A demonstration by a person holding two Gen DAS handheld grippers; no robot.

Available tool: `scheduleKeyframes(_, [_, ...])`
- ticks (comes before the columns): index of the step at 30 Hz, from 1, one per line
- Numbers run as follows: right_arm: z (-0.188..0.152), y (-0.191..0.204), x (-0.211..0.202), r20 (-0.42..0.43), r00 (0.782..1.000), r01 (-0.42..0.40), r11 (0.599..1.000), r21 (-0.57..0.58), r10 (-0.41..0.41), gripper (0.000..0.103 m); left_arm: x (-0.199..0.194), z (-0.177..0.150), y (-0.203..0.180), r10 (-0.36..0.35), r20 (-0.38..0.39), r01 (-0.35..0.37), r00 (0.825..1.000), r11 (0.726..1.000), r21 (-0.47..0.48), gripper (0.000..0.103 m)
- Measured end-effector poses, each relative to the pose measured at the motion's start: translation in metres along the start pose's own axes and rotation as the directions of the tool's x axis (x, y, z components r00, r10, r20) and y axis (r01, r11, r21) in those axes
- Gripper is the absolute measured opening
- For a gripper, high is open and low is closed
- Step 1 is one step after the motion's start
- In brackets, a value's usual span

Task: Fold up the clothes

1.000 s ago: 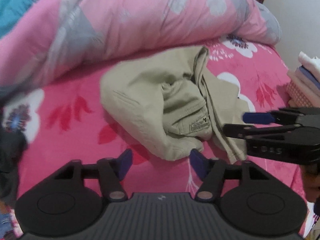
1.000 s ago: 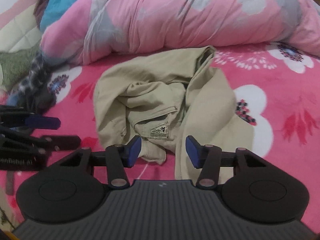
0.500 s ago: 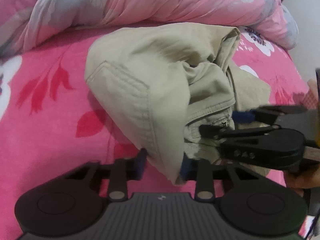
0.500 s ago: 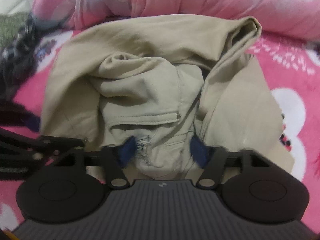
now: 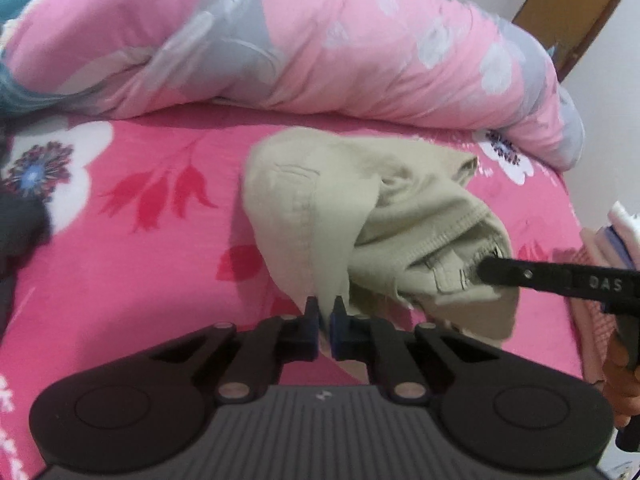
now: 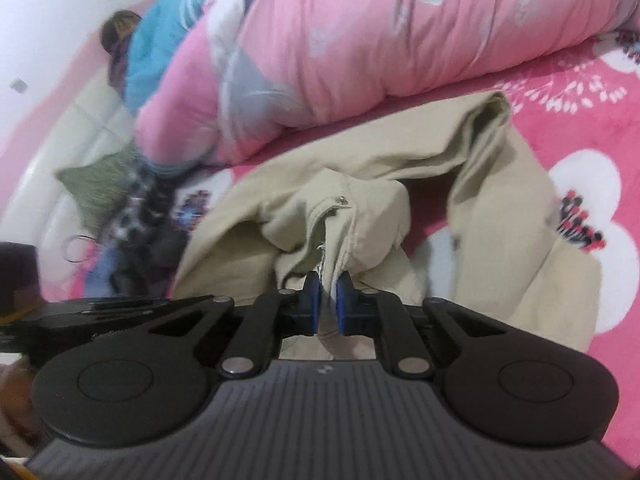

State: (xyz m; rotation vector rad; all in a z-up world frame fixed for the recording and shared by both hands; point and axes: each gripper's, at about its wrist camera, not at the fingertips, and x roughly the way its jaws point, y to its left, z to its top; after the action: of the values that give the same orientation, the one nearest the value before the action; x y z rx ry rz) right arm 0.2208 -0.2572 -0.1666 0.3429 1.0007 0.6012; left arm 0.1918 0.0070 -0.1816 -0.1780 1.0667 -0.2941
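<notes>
I have both grippers clamped on the beige trousers, which lie crumpled on the pink floral bedsheet at the centre of both views, just in front of the rolled pink duvet.

In the left wrist view my left gripper pinches a hanging edge of cloth at lower centre. The right gripper reaches in from the right edge of the frame and bites the waistband.

In the right wrist view its blue pads are pressed together on a bunched seam just below a metal rivet.

The garment's bulk runs away from both jaws toward the upper right. My two grips sit close together, so I judge that I must draw them apart sideways to spread the waist.
</notes>
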Motion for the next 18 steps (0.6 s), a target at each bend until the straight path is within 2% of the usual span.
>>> scheduleKeyframes(8, [-0.013,0.038,-0.057,-0.032,0.996,-0.087,0.994,0.073,0.089,0.006,-0.064,-0.014,0.006,-0.08,-0.052,0.078,0.995,0.996,-0.038,0.004])
scheduleKeyframes(13, [-0.024,0.066,-0.085,-0.09,0.991,-0.092,0.991,0.098,0.1,0.006,-0.086,-0.032,0.006,-0.128,-0.097,0.118,0.987,0.987,-0.105,0.004])
scheduleKeyframes(18, [-0.037,0.072,-0.083,-0.185,0.979,-0.067,0.989,0.13,0.091,0.005,-0.075,-0.025,0.039,-0.063,-0.073,0.051,0.995,0.986,-0.16,0.004])
